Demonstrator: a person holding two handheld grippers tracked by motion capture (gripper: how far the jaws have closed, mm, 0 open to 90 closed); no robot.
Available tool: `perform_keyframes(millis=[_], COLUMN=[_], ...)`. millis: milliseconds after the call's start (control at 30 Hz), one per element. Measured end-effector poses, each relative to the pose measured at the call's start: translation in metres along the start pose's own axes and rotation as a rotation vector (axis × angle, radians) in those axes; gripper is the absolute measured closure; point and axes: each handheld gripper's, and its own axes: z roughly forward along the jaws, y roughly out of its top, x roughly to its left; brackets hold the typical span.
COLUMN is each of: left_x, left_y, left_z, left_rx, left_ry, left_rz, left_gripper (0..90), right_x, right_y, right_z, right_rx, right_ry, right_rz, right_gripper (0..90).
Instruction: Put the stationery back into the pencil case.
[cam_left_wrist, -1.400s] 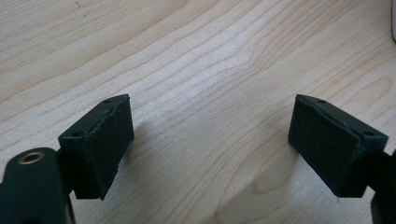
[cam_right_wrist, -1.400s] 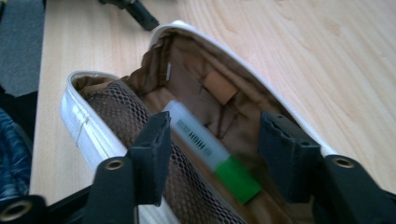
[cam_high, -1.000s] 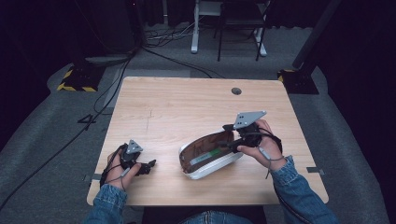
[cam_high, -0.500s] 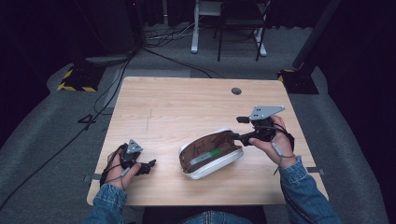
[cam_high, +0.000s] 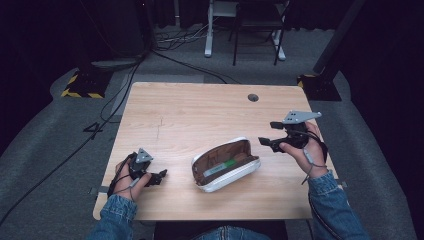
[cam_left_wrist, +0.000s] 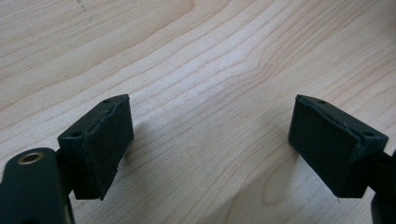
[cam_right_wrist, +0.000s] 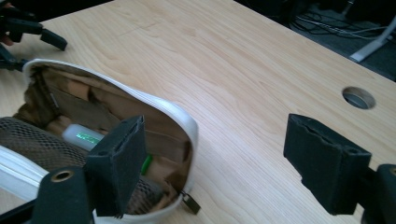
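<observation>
A white zip case with a brown lining lies open at the table's front middle. A green-and-white tube rests inside it. My right gripper hovers just right of the case and points left at it. Its jaws have just been opening and nothing is between them. In the right gripper view the case lies behind the left jaw, with the tube in the mesh pocket; the gripper stands open. My left gripper rests open at the front left, over bare wood.
The wooden table has a round cable hole at its back right. Dark floor, cables and a chair base lie beyond the far edge. The left gripper shows at the top left of the right gripper view.
My right gripper has let go of the case's end, opened and drawn back to the right. The case now lies flat on the table. The left hand has kept still.
</observation>
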Motion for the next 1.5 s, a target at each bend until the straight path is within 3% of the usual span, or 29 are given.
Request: perform_keyframes(millis=[267,933,1233,1500], left_x=[0.002,0.005,0.005,0.005], left_y=[0.002,0.004,0.004,0.004], left_z=[0.002,0.003,0.004,0.004], left_rx=[0.002,0.004,0.003,0.004], left_ry=[-0.002,-0.001,-0.001,0.001], left_rz=[0.000,0.004,0.005,0.004], left_gripper=[13.0,12.4,12.4,12.4], right_x=[-0.023,-0.063,-0.075,-0.080], right_y=[-0.017,-0.065,-0.086,-0.102], right_z=[-0.006,-0.001,0.003,0.005], right_rx=[0.015,0.102,0.133,0.144], right_ry=[-0.049,-0.147,-0.180,-0.195], right_rz=[0.062,0.168,0.208,0.208], right_gripper=[20.1,19.0,18.8,18.6])
